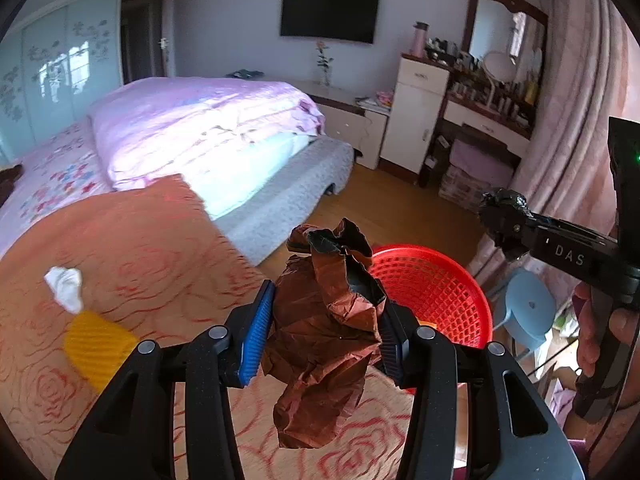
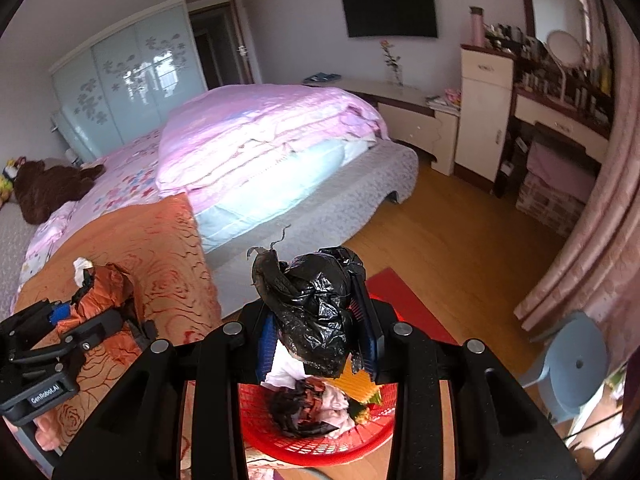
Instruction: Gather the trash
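Right tool (image 2: 320, 316) clamps black bag (image 2: 310, 312) directly above basket (image 2: 320, 446); left tool (image 1: 324, 328), clamping brown paper (image 1: 324, 340), has the basket ahead-right.

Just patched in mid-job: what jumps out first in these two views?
Both grippers are loaded: the left gripper clamps a crumpled brown paper bag, the right gripper a black plastic bag. A red mesh basket, already holding trash, sits right below the right one. A white tissue lies on the orange bedspread.
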### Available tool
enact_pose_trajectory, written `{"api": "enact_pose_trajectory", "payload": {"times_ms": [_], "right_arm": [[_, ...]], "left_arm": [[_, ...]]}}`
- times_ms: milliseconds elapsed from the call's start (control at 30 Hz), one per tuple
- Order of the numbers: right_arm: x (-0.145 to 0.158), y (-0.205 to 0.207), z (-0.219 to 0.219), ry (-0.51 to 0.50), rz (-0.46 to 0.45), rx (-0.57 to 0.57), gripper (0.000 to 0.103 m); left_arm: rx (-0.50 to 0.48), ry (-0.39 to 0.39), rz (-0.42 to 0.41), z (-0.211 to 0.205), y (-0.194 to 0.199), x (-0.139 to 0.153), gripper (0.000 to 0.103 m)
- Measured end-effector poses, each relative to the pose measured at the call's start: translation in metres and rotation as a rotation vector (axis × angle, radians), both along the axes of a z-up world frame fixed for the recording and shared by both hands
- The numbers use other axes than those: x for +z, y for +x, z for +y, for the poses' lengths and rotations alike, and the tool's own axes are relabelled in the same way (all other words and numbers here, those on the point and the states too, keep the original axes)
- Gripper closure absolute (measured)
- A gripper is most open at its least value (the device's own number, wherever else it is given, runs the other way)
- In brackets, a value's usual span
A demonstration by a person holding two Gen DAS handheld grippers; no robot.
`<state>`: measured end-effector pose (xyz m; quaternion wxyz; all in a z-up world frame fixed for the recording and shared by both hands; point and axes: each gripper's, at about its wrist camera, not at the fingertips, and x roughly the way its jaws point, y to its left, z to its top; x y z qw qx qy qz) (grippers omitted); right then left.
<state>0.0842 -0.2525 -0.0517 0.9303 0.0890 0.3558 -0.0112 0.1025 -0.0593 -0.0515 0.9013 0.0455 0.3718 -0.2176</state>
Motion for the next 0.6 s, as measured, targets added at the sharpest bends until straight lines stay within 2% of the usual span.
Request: {"api": "enact_pose_trajectory", "payload": {"times_ms": [433, 600], "right_arm": [[-0.028, 0.006, -0.018, 0.044, 0.056, -0.047, 0.07], [-0.033, 0.009, -0.024, 0.057, 0.073, -0.061, 0.069]], "left_arm": [[-0.125, 0.064, 0.063, -0.059, 0.003, -0.036, 0.057], [-0.143, 0.076, 0.088, -0.071, 0.009, -0.045, 0.051]]}}
